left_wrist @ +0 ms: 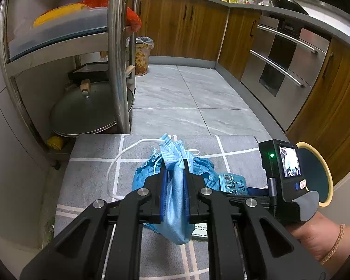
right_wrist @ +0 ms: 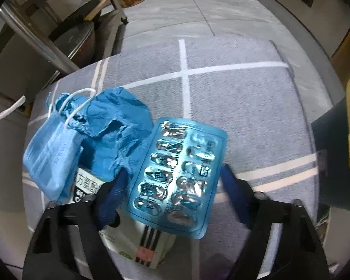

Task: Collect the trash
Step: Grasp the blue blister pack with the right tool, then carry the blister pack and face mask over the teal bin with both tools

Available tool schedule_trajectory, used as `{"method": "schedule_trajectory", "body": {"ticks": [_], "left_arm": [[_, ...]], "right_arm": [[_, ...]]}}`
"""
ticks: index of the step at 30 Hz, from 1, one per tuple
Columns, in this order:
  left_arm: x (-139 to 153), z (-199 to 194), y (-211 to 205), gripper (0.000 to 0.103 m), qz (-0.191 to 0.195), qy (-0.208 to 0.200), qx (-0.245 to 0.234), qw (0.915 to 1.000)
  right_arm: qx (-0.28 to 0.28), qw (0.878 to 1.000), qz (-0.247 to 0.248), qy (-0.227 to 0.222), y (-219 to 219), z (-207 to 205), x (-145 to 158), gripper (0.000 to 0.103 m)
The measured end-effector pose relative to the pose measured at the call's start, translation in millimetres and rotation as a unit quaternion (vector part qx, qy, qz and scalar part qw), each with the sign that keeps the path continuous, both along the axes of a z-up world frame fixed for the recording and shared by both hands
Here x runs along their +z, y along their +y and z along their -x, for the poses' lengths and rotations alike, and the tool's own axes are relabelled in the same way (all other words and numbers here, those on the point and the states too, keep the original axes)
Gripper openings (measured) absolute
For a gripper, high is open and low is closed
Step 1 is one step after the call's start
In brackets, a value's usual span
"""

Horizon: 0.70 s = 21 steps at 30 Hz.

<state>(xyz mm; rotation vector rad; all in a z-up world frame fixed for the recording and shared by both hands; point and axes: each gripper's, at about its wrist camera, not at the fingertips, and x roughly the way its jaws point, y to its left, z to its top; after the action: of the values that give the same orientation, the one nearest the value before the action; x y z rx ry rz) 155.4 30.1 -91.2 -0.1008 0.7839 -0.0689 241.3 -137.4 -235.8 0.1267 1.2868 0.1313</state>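
- our left gripper (left_wrist: 175, 175) has its jaws closed on a pleated light-blue face mask (left_wrist: 176, 200), lifted off the grey white-lined mat surface (left_wrist: 233, 144).
- our right gripper (right_wrist: 172, 186) has its jaws wide, set either side of an emptied blue foil blister pack (right_wrist: 178, 175) — whether they touch it we cannot tell.
- a crumpled blue glove (right_wrist: 114, 137) and a white printed medicine box (right_wrist: 137, 247) lie on the mat.
- we judge picking up is underway; next comes closing on the pack and carrying both to the lined floral bin (left_wrist: 142, 56) across the floor — the thin pack could slip.
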Motion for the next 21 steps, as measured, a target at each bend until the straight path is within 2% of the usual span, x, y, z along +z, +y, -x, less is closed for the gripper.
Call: {"method": "schedule_trajectory", "body": {"ticks": [6, 21], "left_arm": [[0.3, -0.6, -0.8, 0.011, 0.002, 0.001, -0.001, 1.0000], [4.5, 2.8, -6.9, 0.011, 0.005, -0.005, -0.010, 0.9999]], "right_arm": [[-0.004, 1.000, -0.007, 0.006, -7.8, 2.4, 2.2, 0.071], [-0.012, 0.999, -0.022, -0.044, -29.7, 16.6, 48.2, 0.071]]}}
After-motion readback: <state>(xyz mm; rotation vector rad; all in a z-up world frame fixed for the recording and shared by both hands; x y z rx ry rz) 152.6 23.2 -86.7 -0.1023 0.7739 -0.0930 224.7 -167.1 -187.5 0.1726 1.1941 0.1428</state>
